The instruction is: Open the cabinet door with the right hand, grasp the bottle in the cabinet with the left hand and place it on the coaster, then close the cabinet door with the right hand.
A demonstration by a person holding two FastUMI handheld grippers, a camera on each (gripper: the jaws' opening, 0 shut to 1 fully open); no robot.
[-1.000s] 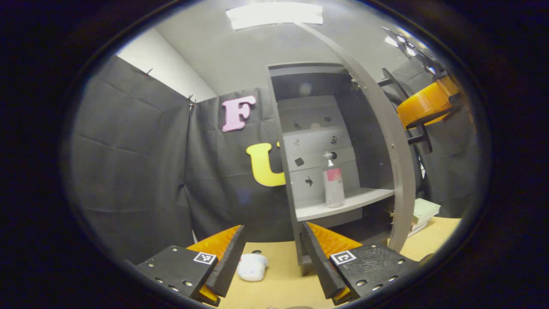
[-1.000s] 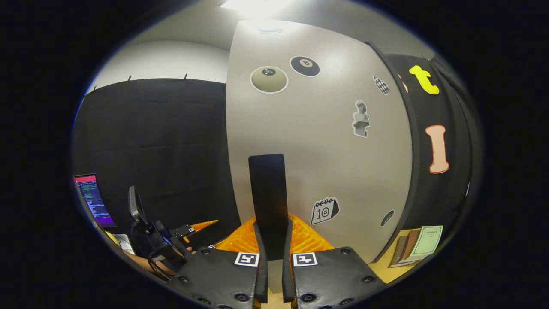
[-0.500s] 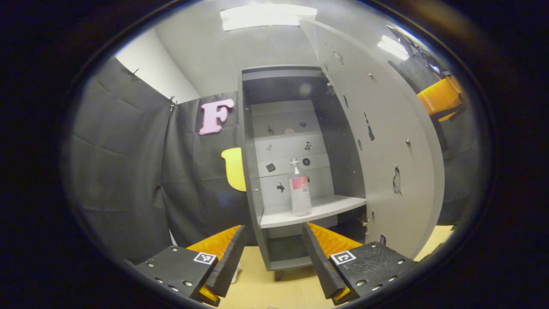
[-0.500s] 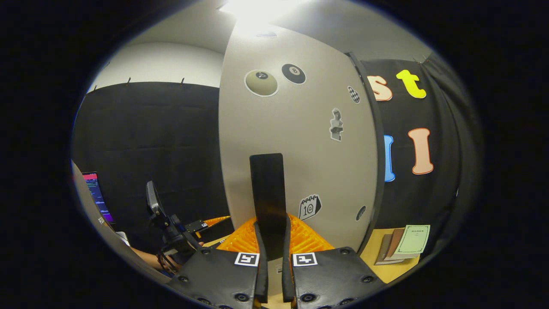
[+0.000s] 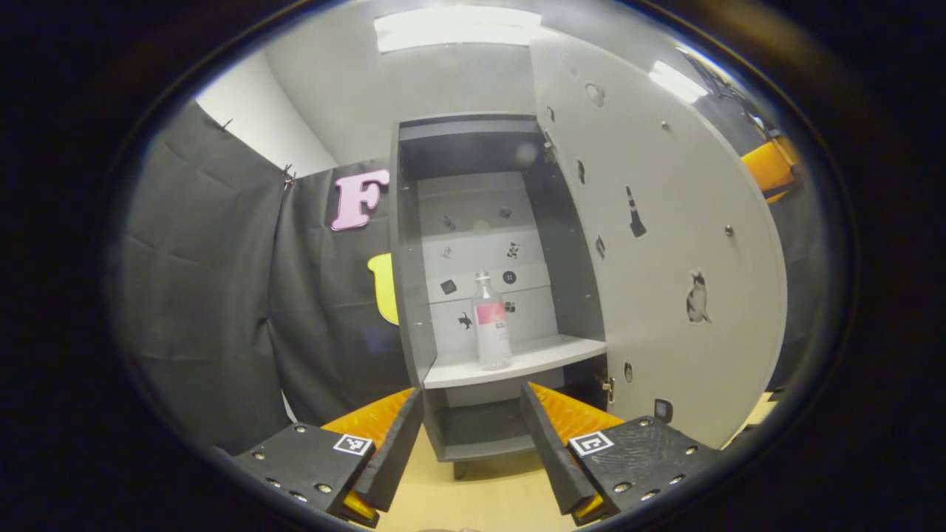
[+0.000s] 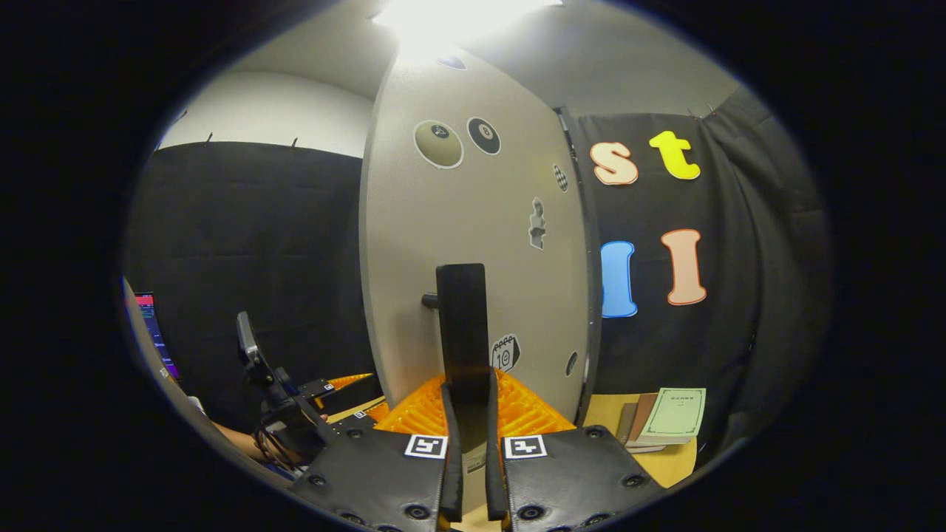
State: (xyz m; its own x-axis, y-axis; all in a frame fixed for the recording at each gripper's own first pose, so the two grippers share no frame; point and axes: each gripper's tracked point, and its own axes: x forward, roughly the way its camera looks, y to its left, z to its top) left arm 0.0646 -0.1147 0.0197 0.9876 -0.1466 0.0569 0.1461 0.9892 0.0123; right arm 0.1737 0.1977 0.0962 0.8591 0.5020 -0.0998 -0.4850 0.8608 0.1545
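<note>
A clear plastic bottle [image 5: 491,321] with a pink label band and a pale cap was seen standing upright on the cabinet's [image 5: 408,295] light shelf [image 5: 517,363], toward the shelf's front left part. The cabinet door [image 5: 665,244], grey and dotted with small stickers, was swung wide open to the right of the cabinet. The left hand-held gripper [image 5: 467,436] was held wide apart and empty, short of the cabinet and below the shelf. The right hand-held gripper [image 6: 468,414] was clamped almost fully together on the door's dark handle [image 6: 462,325]. Compared with a second earlier, the door had been swung further open, and the bottle was seen nearer the middle of the left gripper view.
</note>
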